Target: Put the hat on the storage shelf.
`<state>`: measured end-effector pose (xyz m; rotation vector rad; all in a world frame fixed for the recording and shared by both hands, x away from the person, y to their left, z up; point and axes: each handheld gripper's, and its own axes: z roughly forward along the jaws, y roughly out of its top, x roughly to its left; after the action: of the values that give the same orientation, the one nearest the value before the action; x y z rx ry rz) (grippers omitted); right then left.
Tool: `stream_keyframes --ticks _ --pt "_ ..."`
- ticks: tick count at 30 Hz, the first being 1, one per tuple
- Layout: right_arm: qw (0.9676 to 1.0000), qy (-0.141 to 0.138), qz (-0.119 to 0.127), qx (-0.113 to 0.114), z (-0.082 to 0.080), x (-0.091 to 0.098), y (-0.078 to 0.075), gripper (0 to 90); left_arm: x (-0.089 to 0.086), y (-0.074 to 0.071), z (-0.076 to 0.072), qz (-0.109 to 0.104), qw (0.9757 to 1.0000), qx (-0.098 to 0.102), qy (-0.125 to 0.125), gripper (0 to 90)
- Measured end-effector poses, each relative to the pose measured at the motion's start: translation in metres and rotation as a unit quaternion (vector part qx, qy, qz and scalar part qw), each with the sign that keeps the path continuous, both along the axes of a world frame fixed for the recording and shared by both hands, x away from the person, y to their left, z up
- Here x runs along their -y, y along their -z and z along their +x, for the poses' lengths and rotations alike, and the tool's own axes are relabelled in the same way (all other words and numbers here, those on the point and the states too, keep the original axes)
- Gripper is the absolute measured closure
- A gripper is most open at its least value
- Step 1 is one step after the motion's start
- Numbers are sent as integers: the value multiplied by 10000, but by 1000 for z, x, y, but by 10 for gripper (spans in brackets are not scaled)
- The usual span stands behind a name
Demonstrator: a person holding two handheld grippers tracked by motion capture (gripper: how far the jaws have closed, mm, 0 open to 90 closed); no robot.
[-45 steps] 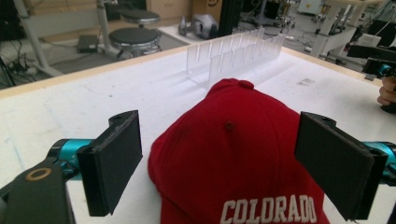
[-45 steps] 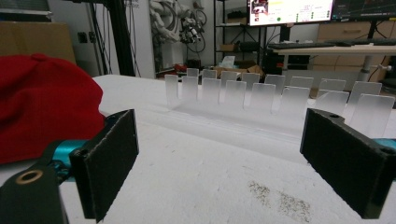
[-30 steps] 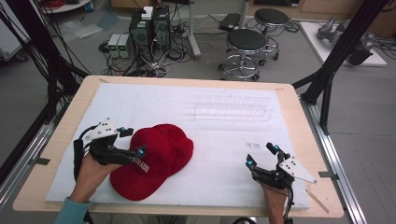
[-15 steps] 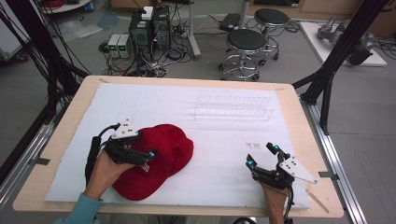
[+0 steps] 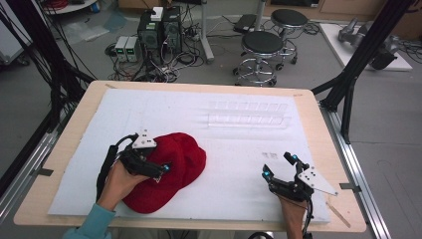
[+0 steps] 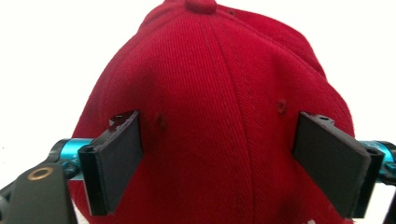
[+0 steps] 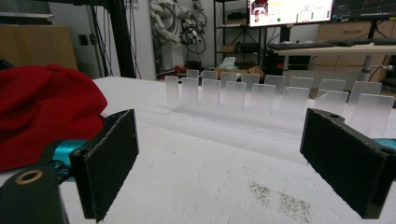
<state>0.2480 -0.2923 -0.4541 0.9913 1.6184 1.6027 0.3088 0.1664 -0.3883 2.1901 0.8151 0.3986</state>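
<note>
Slippage threatens: left tongs (image 6: 219, 163) stand wide over the red cap (image 5: 169, 172) on the surface (image 5: 239, 149), pads apart; soft crown may bunch or skid. Right tongs (image 7: 224, 163) gape, idle.

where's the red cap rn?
High view: red cap lies on the white mat's near-left part, under the left gripper, left of the clear rack.

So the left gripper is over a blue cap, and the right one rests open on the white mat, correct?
Not quite: the cap is red, not blue, as the left gripper view shows. The rest holds: the left gripper is over it, and the right gripper rests open on the white mat.
</note>
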Motion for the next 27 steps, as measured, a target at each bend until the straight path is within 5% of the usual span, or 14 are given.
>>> stream_keyframes --ticks 5,19,22,27 --pt "10000 2 7 -2 0 0 0 104 1 3 2 101 9999 -29 62 261" --pt "10000 9 19 -12 0 0 0 105 3 12 2 344 9984 180 422 729" --pt "10000 19 18 -15 0 0 0 104 3 13 1 417 9981 165 414 815" --pt "10000 19 -8 -13 0 0 0 105 0 12 1 196 9997 31 140 849"
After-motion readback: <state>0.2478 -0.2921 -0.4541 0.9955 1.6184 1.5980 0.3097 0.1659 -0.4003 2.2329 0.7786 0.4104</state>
